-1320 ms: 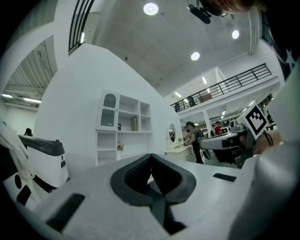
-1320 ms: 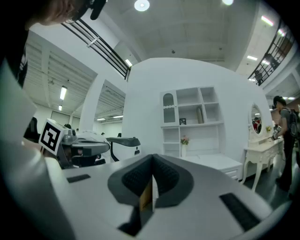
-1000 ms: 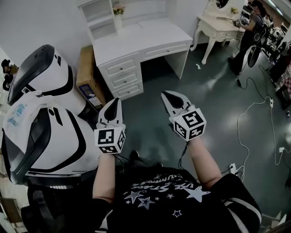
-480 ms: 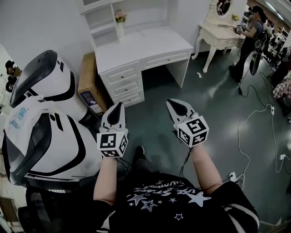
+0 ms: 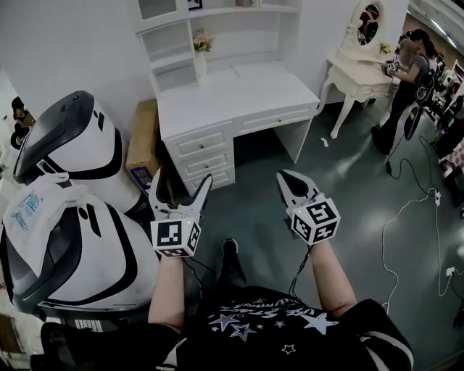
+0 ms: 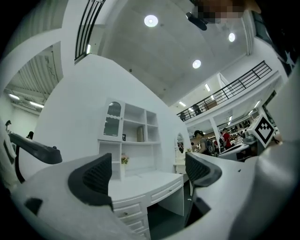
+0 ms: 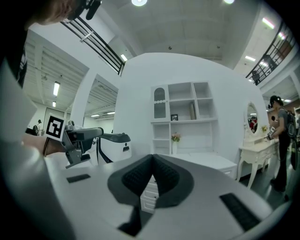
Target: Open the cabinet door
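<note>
A white desk (image 5: 225, 90) with a shelf unit stands against the far wall. The unit's small glass-fronted cabinet door (image 5: 156, 7) is at its top left and looks closed (image 6: 112, 119) (image 7: 159, 103). Both grippers hang in the air short of the desk, well below and away from that door. My left gripper (image 5: 180, 190) (image 6: 147, 171) has just been opening; its jaws stand wide apart with nothing between them. My right gripper (image 5: 290, 181) (image 7: 152, 161) is shut, its pads together and empty. The other gripper's marker cube (image 7: 55, 126) shows at the left of the right gripper view.
Two large white-and-black robot shells (image 5: 69, 145) crowd the left side, with a cardboard box (image 5: 143, 141) between them and the desk. A white dressing table (image 5: 359, 69) and a standing person (image 5: 409, 69) are at the right. Cables (image 5: 406, 210) trail over the dark floor.
Both grippers have moved forward toward the desk. The left gripper's jaws, shut in the earlier frames, now stand wide open. The right gripper stays shut.
</note>
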`<state>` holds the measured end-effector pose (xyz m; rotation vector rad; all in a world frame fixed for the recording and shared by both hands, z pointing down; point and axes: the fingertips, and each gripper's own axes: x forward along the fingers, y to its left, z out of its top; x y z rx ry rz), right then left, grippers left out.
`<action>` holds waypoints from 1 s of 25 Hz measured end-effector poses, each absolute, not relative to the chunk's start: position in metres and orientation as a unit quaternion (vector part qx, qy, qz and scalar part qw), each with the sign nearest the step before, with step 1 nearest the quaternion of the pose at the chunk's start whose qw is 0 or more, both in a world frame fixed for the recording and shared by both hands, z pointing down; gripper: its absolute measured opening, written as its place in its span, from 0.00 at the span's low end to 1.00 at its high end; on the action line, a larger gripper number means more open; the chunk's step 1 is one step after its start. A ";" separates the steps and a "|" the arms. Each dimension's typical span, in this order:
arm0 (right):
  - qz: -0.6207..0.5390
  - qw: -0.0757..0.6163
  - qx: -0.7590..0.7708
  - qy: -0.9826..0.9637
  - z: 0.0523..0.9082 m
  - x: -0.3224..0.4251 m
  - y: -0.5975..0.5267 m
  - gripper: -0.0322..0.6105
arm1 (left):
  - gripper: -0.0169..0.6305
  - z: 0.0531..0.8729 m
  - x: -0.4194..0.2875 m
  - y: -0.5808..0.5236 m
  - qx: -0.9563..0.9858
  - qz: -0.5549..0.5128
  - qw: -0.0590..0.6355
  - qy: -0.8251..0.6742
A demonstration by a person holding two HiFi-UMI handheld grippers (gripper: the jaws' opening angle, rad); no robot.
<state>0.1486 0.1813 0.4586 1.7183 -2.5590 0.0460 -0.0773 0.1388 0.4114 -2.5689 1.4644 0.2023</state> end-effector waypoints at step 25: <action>-0.017 0.015 0.551 -0.834 0.385 0.116 -0.216 0.06 | 0.77 0.355 -0.119 -0.221 -0.865 0.055 0.112 0.486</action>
